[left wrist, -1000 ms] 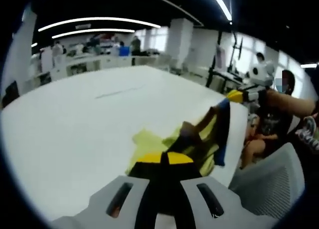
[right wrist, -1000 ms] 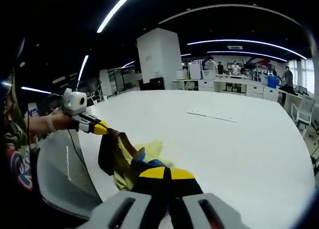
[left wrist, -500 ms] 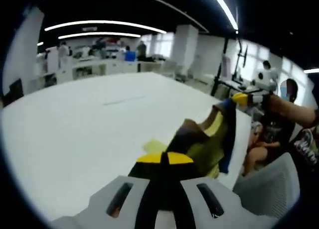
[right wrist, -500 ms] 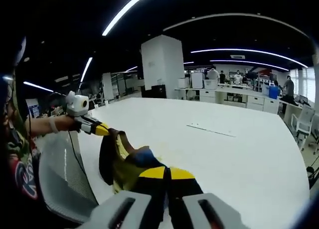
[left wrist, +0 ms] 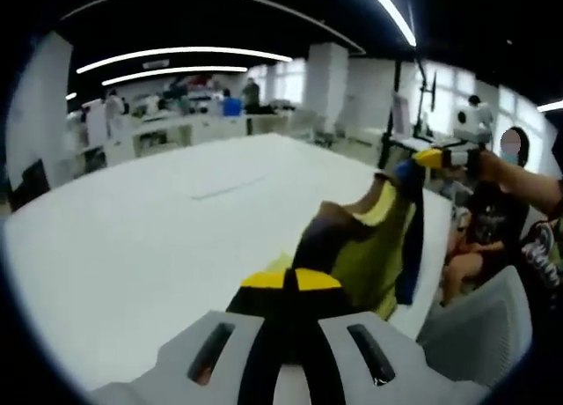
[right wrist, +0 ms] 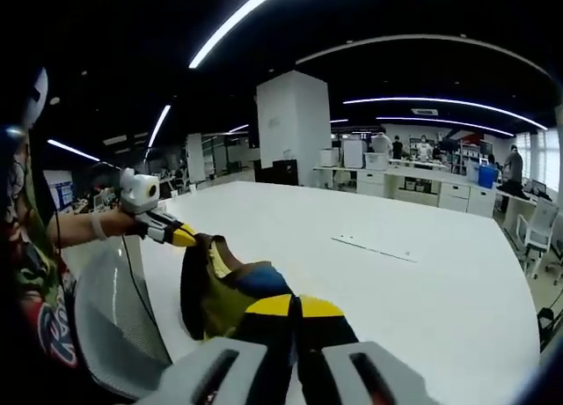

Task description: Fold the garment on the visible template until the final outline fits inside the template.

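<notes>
In the left gripper view, the left gripper (left wrist: pixel 292 282) is seen with its yellow-tipped jaws pressed together on an edge of the garment (left wrist: pixel 365 246) — a yellow-green piece with dark brown and blue parts. The cloth is stretched from these jaws up and to the right, where its other end is pinched by the right gripper (left wrist: pixel 426 158), held out by a person's forearm (left wrist: pixel 519 180). The garment is hung between the two grippers, lifted above the near edge of the white table (left wrist: pixel 158 238); whether its lowest fold touches the tabletop cannot be told.

In the right gripper view, the right gripper (right wrist: pixel 296 306) is likewise closed on the cloth, the garment (right wrist: pixel 224 290) being gathered directly at its tips and draped leftward. There the left gripper (right wrist: pixel 180 237) is clamped on the far corner, carried by an outstretched forearm (right wrist: pixel 97 224) — level and roughly parallel to the table edge (right wrist: pixel 352 273). A grey mesh chair back (right wrist: pixel 114 326) is seen below that arm. A thin pale strip (right wrist: pixel 374 246) is laid flat farther out on the table, well apart from the garment.
</notes>
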The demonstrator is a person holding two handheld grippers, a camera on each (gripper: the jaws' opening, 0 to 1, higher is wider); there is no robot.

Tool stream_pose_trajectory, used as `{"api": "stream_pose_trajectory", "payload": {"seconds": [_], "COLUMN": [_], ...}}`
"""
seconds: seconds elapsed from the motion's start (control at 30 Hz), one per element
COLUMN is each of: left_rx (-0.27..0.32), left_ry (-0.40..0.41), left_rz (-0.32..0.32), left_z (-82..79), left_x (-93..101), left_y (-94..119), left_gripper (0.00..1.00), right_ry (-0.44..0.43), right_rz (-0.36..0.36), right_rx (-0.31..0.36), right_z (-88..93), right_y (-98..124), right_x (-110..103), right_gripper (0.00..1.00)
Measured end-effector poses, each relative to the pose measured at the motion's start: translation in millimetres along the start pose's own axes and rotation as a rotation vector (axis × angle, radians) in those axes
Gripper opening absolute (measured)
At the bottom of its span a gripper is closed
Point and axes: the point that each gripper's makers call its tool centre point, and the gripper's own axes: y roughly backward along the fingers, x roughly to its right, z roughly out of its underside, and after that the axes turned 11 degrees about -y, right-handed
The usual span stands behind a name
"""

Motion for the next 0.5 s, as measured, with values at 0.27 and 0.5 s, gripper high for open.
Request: {"api": "stream_pose_trajectory", "payload": {"seconds": [0.27,0.5], "left_rx": [0.088,0.129], "left_ry": [0.003,-0.028], "left_rz": [-0.013,-0.025], "left_z": [-33.6,-59.2], "left_x": [-7.0,-8.4], "left_y": [15.1,26.6], "left_gripper": [0.00,0.00], "right_ry": [0.000,0.000], "right_rz": [-0.013,-0.025], "right_rx": [0.063,0.127], "right_z": [-27.8,-53.1], "right_y": [10.2,20.9], "right_x": [-9.7,-13.8], "right_gripper": [0.00,0.00]}}
